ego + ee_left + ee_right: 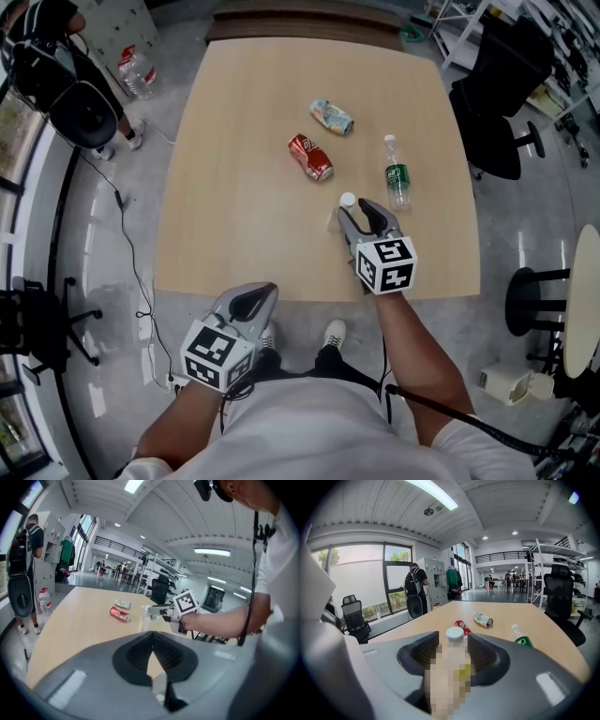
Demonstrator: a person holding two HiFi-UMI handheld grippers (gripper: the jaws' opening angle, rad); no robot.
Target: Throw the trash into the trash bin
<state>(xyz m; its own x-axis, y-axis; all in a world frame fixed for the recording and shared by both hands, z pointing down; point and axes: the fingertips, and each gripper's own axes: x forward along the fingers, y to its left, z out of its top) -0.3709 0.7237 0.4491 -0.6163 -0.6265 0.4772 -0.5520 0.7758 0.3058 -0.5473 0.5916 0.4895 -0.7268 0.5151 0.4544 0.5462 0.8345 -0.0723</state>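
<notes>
Your left hand-held gripper (270,289) hangs shut and empty by the surface's (234,234) near edge. Your right hand-held gripper (362,214) stands wide around a white-capped bottle (348,200), pads not pressing it. Just beyond lies a red can (310,156).

On the table (234,187), the red can (310,156) lies near the middle. A pale crushed can (332,116) lies just beyond it, and a green-label bottle (397,174) lies to its right. Nearer than the red can and slightly right, the right gripper (359,212) has its jaws spread around a white-capped bottle (348,200). The left gripper (266,292) hangs nearer still, left of the can, past the table's near edge above the floor (169,319), tips together.
</notes>
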